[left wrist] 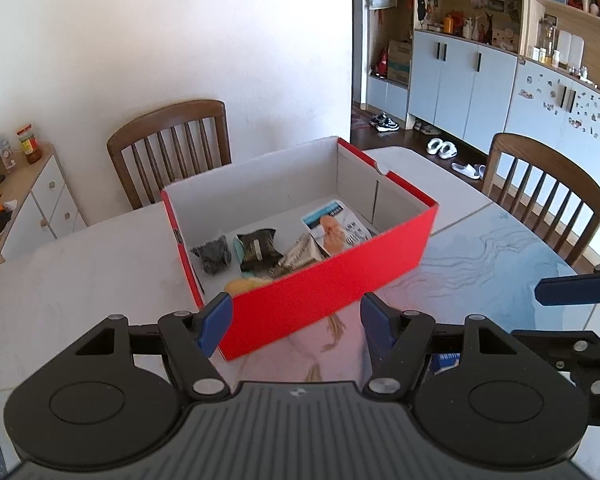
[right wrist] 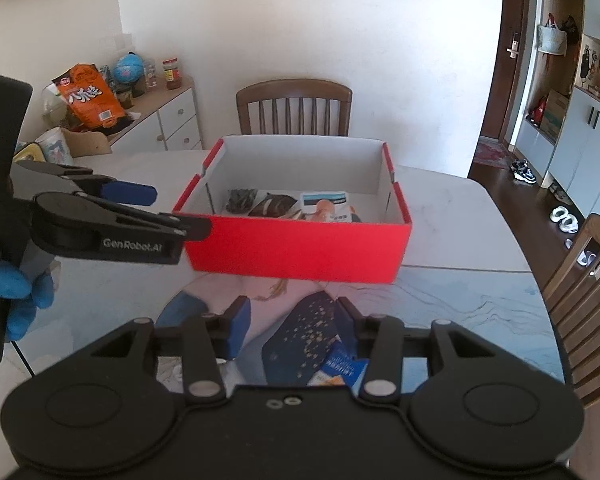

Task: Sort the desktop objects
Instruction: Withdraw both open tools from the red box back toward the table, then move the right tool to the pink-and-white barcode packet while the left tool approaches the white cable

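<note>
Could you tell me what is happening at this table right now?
A person holding a claw in each hand is sorting small things into a red box on the table. Several packets already lie inside. The right claw grips a dark blue packet just short of the box. The left claw is open and holds nothing, hovering by the box's near wall.
</note>
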The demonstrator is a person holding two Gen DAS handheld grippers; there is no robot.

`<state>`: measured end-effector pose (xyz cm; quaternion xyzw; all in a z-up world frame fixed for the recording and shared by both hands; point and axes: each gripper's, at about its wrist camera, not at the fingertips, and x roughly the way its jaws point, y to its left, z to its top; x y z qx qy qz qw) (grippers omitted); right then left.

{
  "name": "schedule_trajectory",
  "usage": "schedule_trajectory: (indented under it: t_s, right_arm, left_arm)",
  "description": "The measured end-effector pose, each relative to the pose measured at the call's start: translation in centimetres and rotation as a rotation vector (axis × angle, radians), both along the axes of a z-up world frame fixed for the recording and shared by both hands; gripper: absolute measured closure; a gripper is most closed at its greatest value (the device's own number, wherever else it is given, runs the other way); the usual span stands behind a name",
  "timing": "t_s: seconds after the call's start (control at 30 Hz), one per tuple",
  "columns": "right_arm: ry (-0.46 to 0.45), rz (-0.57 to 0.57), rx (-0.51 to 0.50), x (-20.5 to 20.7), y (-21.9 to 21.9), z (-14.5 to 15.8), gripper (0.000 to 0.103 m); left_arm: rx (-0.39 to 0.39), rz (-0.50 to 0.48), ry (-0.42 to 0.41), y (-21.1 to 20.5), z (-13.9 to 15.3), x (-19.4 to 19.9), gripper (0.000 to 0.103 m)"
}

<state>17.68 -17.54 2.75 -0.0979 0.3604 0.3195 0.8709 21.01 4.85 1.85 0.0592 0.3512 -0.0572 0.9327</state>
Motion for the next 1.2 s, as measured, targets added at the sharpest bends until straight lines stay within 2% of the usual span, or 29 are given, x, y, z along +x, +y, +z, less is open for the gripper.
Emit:
schedule_trajectory:
  t_s: [0.3, 0.47, 0.53, 0.67, 0.77, 0.83, 0.93, 1.03, 1.2]
  right_arm:
    - [-0.001, 0.022, -0.002, -1.6, 0.5, -0.1, 0.056]
    - [0.006, 0.027, -0.008, -2.5, 0.7, -0.4, 0.048]
    - [0.011, 0.031, -0.010, -3.1, 0.8, -0.7, 0.038]
    - [0.016, 0.035, -0.033, -4.0, 1.1, -1.7, 0.036]
    - [0.040, 0.028, -0.051, -4.5, 1.1, -2.7, 0.033]
    - [0.056, 0.021, -0.056, -4.9, 1.0, -3.5, 0.029]
    - [0.086, 0.016, -0.068, -5.3, 0.9, -4.6, 0.028]
    - [0.119, 0.012, -0.082, -5.7, 0.8, -5.8, 0.028]
    - [0.152, -0.010, -0.105, -6.2, 0.6, -7.3, 0.024]
  left_arm:
    - [-0.007, -0.006, 0.004, 0.2, -0.9, -1.9, 0.033]
    - [-0.005, -0.008, 0.005, 0.6, -1.6, -2.8, 0.033]
    - [-0.007, -0.015, 0.012, 0.6, -2.1, -3.1, 0.033]
    - [-0.020, -0.037, 0.039, 0.9, -3.2, -3.6, 0.033]
    - [-0.023, -0.042, 0.054, 1.1, -4.1, -3.8, 0.023]
    - [-0.026, -0.042, 0.057, 1.3, -4.7, -3.9, 0.020]
    - [-0.042, -0.043, 0.075, 1.6, -5.6, -4.0, 0.017]
    - [-0.028, -0.046, 0.072, 1.5, -6.6, -4.0, 0.000]
    - [-0.036, -0.079, 0.091, 1.0, -8.3, -4.0, 0.000]
